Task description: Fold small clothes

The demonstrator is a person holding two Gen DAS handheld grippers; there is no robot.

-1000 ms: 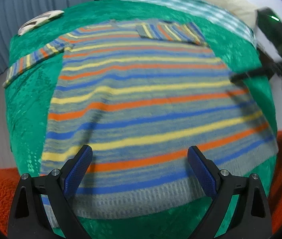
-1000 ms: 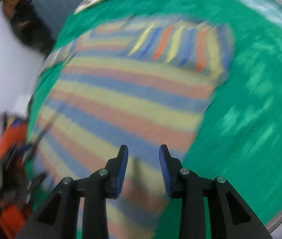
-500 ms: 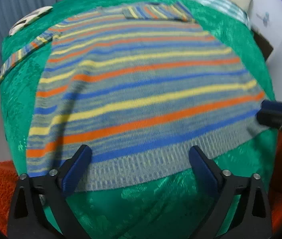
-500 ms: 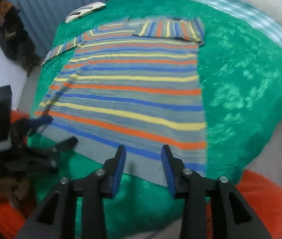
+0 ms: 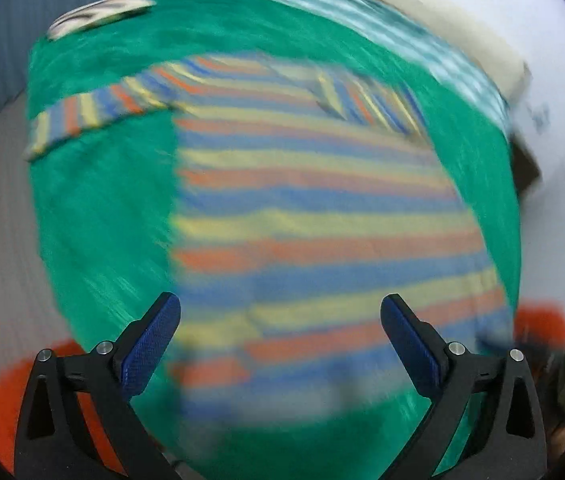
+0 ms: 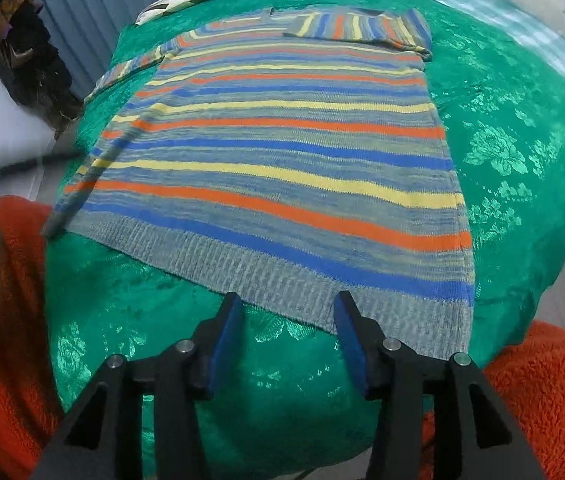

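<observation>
A striped knit sweater (image 6: 282, 148) in grey, blue, yellow and orange lies flat on a green patterned bedspread (image 6: 522, 140). Its right sleeve (image 6: 358, 28) is folded across the chest; its left sleeve (image 6: 130, 68) stretches out to the left. My right gripper (image 6: 286, 312) is open and empty, just above the ribbed hem near the sweater's bottom right. In the blurred left wrist view the sweater (image 5: 314, 220) fills the middle, and my left gripper (image 5: 280, 316) is wide open and empty over its lower left part.
An orange fleece blanket (image 6: 542, 392) lies along the near edge of the bed. A black-and-white patterned item (image 6: 178, 0) sits at the far left corner. A pale checked cloth (image 5: 382, 20) covers the far right. Dark clothes (image 6: 34, 60) hang at the left.
The right gripper has opened wider and dropped closer to the hem. The left gripper has swung left and forward over the sweater; its view is now motion-blurred.
</observation>
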